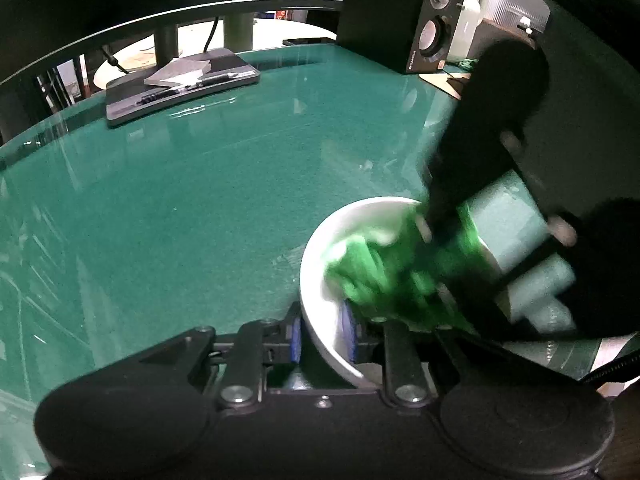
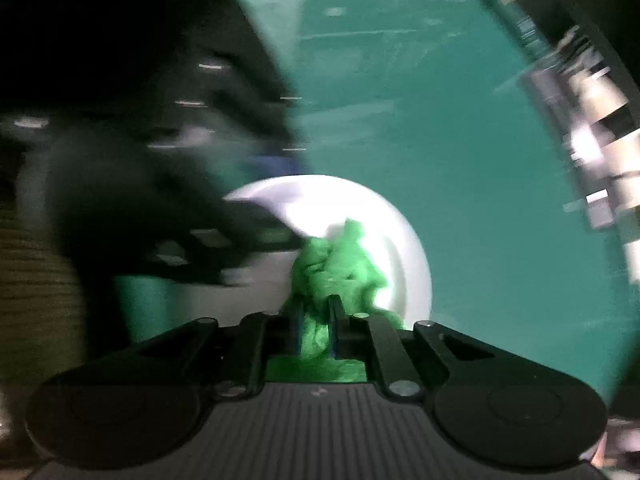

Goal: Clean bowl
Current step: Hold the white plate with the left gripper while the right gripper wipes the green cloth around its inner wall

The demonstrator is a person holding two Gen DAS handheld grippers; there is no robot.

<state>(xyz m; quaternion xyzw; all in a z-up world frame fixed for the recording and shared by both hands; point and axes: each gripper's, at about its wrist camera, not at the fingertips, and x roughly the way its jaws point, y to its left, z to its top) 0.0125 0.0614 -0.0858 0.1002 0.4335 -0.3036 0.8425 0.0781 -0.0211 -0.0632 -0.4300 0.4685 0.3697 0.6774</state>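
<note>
White bowl [image 1: 320, 248]: on the green surface [image 1: 200, 200], tipped, its near rim clamped between the blue pads of the left claw [image 1: 324, 338]. Green cloth [image 2: 336, 268]: bunched inside the bowl, pinched in the right claw [image 2: 316, 320], which enters steeply from above, opposite the held rim. Wiping likely underway.

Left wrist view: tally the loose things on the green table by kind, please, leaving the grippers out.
White bowl: 1
Green cloth: 1
Black speaker: 1
Monitor base: 1
Black pens: 2
Grey notepad: 1
Total: 7
</note>
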